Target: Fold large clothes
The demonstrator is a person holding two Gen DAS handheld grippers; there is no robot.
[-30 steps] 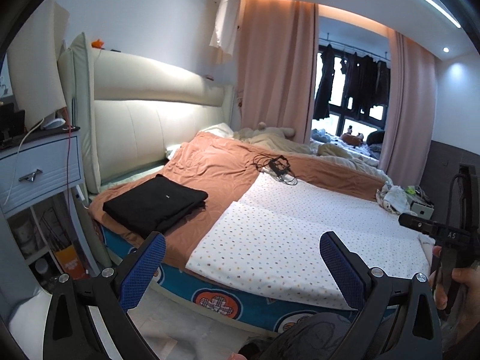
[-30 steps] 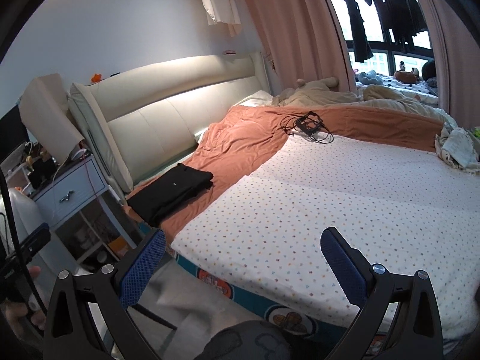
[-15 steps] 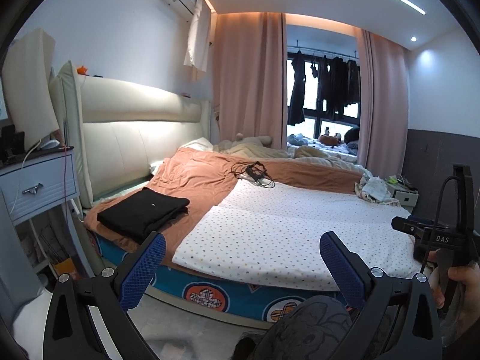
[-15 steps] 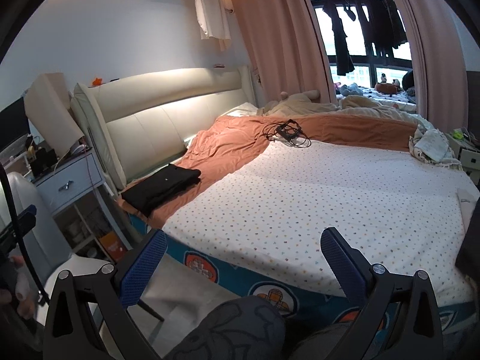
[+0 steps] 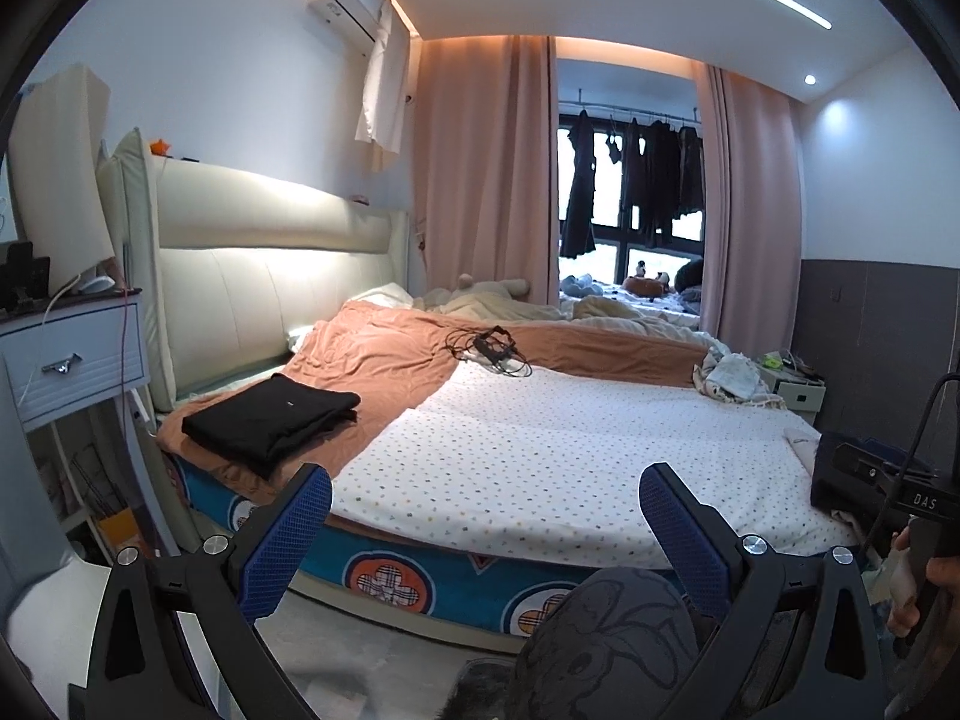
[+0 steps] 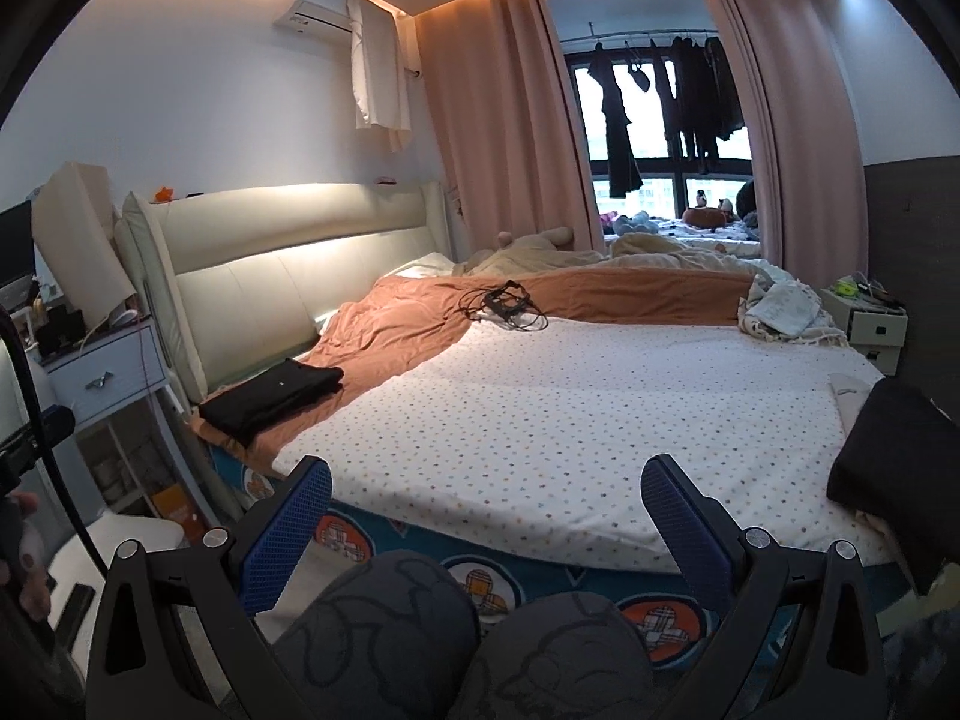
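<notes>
I hold both grippers, left (image 5: 485, 531) and right (image 6: 486, 525), wide open and empty. Folded black garment (image 5: 270, 417) lies on the bed (image 5: 540, 456) at ten o'clock.

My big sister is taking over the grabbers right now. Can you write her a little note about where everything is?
Left gripper: open, empty, held off the bed's near edge.
Right gripper: open, empty, likewise.
Done: one folded black garment lies on the orange blanket near the headboard.
Left: a dark garment sits at the right edge of the dotted sheet; probably next, though how it is folded cannot be told.
A cable tangle lies at the sheet's far edge.
</notes>
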